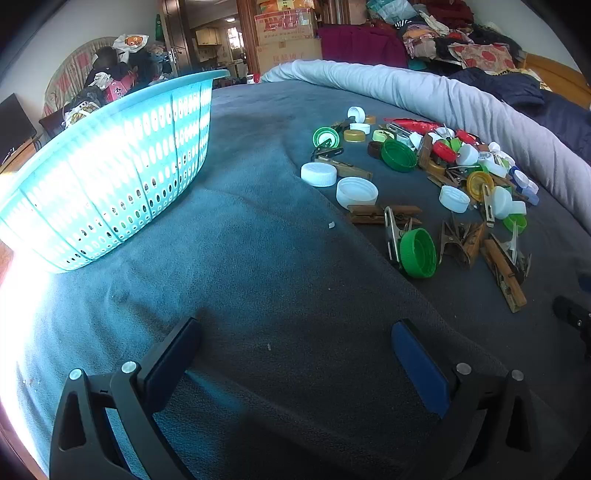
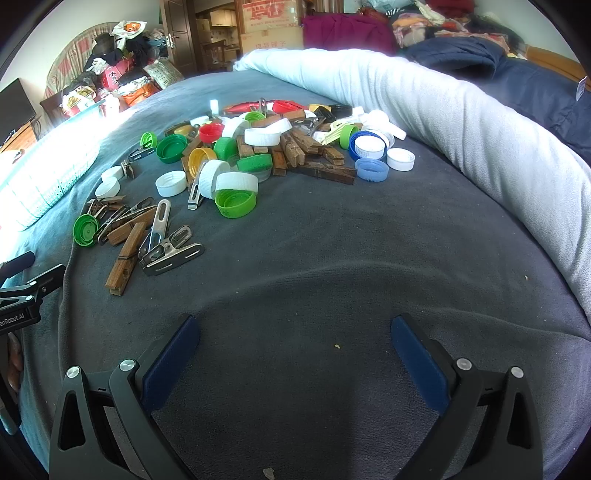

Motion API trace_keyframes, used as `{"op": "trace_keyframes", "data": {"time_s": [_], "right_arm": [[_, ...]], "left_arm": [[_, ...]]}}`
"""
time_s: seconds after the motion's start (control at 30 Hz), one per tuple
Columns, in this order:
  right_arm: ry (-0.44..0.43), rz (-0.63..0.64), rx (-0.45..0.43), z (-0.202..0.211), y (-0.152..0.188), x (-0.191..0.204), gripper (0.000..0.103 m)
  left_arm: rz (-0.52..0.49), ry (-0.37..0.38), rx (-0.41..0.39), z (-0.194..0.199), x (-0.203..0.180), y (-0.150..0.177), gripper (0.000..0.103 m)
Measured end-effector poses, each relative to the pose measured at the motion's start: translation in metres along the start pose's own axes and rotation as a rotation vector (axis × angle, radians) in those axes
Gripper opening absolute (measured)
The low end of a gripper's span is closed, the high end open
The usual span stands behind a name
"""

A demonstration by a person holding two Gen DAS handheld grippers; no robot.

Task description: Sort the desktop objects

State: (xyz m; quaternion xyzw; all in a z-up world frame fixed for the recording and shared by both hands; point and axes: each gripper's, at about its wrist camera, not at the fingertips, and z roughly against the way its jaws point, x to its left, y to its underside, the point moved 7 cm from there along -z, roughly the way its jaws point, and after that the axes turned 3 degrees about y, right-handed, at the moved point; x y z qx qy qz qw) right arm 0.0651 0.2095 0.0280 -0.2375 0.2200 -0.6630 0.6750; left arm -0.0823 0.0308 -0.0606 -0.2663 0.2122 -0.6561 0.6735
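Through my left wrist view, red print on the far cardboard boxes (image 1: pixel 284 26) is too blurred to read. My left tongs (image 1: pixel 295 332) are spread wide, holding nothing, over the grey blanket (image 1: pixel 258 258). The turquoise basket (image 1: pixel 110 166) sits far left, glare washing out its near side; the pile of caps and clothespins (image 1: pixel 424 173) lies far right.

In my right wrist view, "enRobot.AI" shows, cut off, at the left edge. My right tongs (image 2: pixel 295 328) are released too; the pile lies far left of them.
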Motion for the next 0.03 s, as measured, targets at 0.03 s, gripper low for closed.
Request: {"op": "trace_keyframes", "data": {"time_s": [0.03], "right_arm": [[0.000, 0.000, 0.000, 0.0001, 0.0000, 0.0000, 0.103]], "left_arm": [[0.000, 0.000, 0.000, 0.0000, 0.0000, -0.0001, 0.103]]}}
